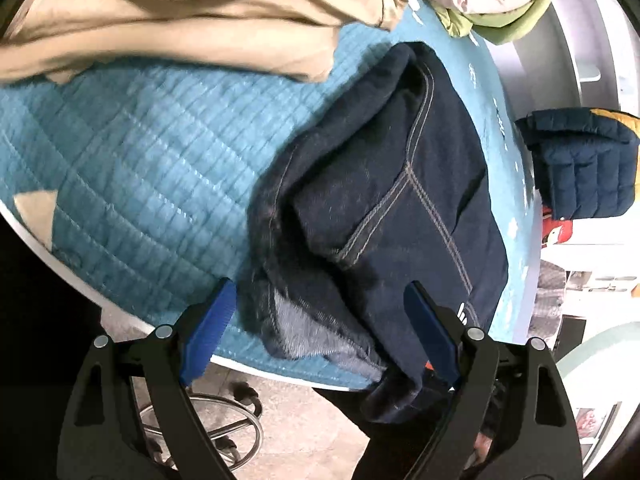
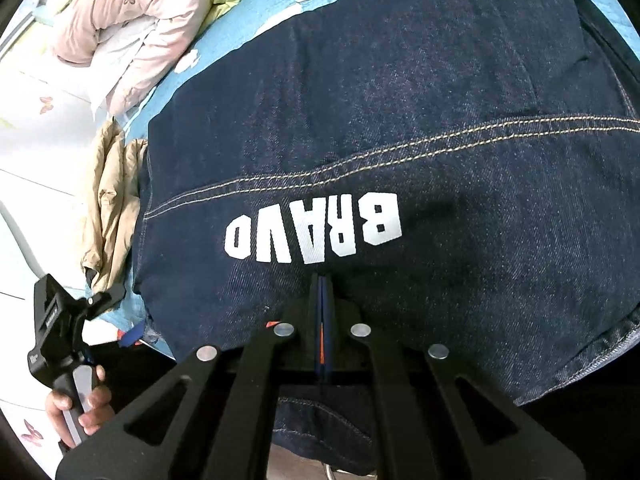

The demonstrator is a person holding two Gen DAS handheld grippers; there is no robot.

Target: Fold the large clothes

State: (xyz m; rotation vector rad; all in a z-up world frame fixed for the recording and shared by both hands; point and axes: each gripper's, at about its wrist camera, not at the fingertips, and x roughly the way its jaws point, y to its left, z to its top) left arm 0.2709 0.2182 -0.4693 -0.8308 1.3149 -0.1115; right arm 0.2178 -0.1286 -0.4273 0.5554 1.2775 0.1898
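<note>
The right hand-held gripper (image 2: 322,280) is fully closed, its blue pads pressed together over the dark denim garment (image 2: 400,128) just below the white "BRAVO" lettering (image 2: 316,230); whether cloth is pinched between them cannot be told. The left hand-held gripper (image 1: 320,308) is held wide open with nothing gripped, its jaws poised to either side of the garment's fleece-lined end at the near edge of the bed. The garment is laid folded on the teal quilted cover (image 1: 140,168), part of it hanging over that edge. A beige garment (image 1: 180,20) and a pink quilted one (image 2: 132,28) are piled toward the far side. The overhanging layers are best gathered squarely and seams aligned before the next fold is pressed.
</note>
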